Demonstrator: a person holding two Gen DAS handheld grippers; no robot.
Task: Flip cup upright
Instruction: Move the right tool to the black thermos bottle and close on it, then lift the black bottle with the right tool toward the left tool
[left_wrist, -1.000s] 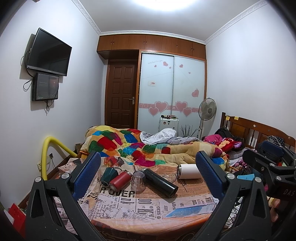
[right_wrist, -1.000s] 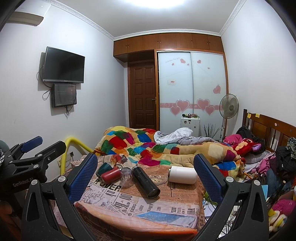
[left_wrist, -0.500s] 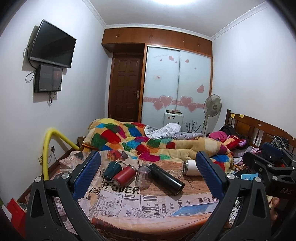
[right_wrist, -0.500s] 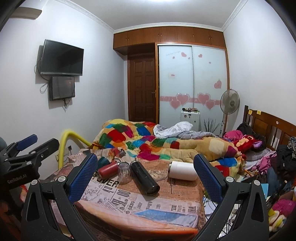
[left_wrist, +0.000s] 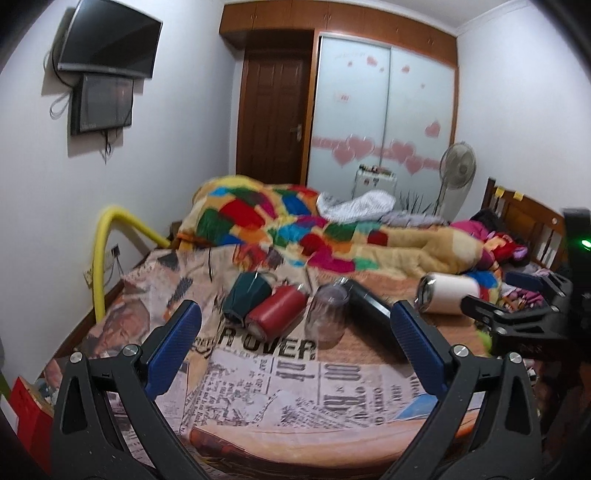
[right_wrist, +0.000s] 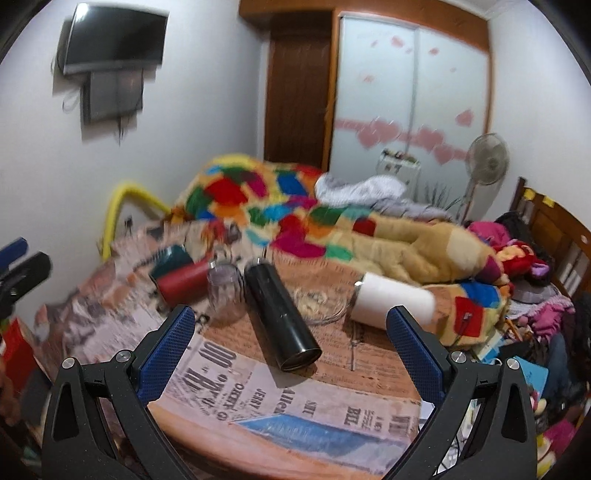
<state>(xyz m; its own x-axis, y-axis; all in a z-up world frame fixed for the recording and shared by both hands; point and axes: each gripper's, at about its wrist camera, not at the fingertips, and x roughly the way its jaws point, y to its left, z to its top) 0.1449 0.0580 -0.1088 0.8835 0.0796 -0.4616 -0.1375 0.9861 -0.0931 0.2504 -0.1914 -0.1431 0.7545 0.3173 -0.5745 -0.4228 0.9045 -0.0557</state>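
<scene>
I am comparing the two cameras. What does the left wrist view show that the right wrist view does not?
Only the left wrist view: the white bottle's metal mouth end and the right gripper from the side.

Only the right wrist view: a clear glass dish between the black bottle and the white bottle.

Both: the clear cup, the red and green bottles lying on the newspaper-print cloth, and open jaws.

patchwork quilt (left_wrist: 295, 225), wall television (left_wrist: 107, 40), standing fan (right_wrist: 487, 162)

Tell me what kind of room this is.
A home bedroom, most likely. A patchwork quilt lies heaped on a bed with a wooden headboard, a sliding wardrobe with heart stickers fills the far wall, and a TV hangs on the left wall.
</scene>
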